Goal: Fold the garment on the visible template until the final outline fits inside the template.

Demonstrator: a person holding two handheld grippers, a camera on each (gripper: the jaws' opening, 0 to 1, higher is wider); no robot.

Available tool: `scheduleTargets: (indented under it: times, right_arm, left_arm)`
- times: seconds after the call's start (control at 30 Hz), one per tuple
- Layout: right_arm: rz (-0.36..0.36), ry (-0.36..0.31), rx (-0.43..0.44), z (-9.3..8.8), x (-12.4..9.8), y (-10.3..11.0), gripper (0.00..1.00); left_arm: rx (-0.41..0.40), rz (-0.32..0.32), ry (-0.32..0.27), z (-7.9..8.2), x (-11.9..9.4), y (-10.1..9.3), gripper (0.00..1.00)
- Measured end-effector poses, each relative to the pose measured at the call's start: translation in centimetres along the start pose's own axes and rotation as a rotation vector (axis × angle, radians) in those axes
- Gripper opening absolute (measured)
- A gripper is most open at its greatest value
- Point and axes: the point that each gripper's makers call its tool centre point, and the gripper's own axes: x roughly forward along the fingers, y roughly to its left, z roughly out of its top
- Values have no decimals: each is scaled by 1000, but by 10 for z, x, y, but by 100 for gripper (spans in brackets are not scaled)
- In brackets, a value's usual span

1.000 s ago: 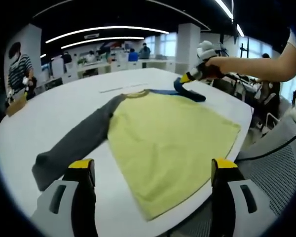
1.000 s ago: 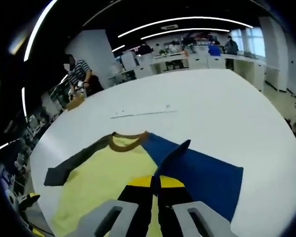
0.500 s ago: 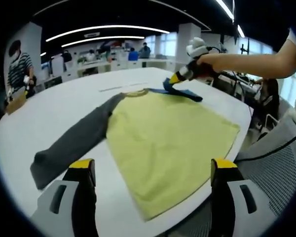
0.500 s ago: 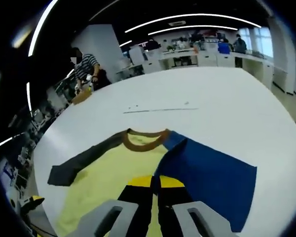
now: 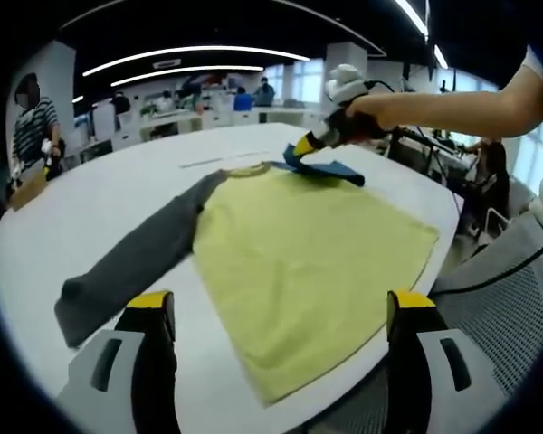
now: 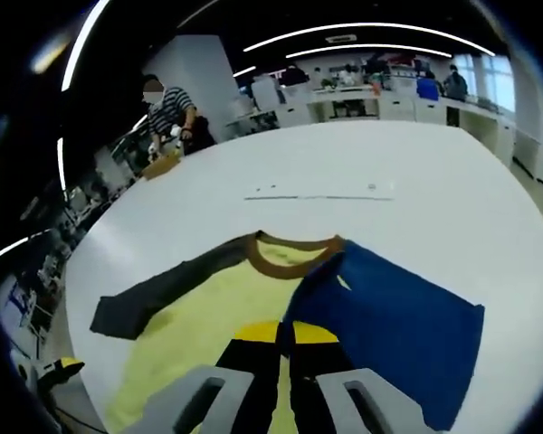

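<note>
White tabletop (image 5: 90, 208); right tool (image 6: 284, 336) clamps blue sleeve (image 6: 394, 316) over the shirt (image 5: 299, 262). Left tool (image 5: 281, 312) gapes, empty. Risk: sleeve slipping, bunching crookedly.

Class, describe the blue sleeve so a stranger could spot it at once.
Find the white table, then the yellow shirt spread on it. The blue sleeve sits beside the brown collar, pinched by the right gripper; the opposite sleeve is grey.

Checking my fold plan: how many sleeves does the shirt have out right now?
2: the grey sleeve lies flat on the white table; the blue sleeve is pinched by the right gripper.
</note>
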Motion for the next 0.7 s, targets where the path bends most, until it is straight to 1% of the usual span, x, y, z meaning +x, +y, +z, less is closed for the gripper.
scheduleTargets:
  times: [0.43,0.5,0.57,0.7]
  right_arm:
    - [36,-3,-30,12,10,28,0]
    - [41,-2,-34,14,10,32,0]
    - [47,-5,-43,16,11,36,0]
    - [64,-6,-62,21,15,46,0]
  left_arm:
    - [5,-7,5,-1,1,0,94]
    - [0,-7,-1,1,0,-1,94]
    - [-19,-15,-18,4,0,-2,94]
    - [-23,-9,-22,4,-1,1,94]
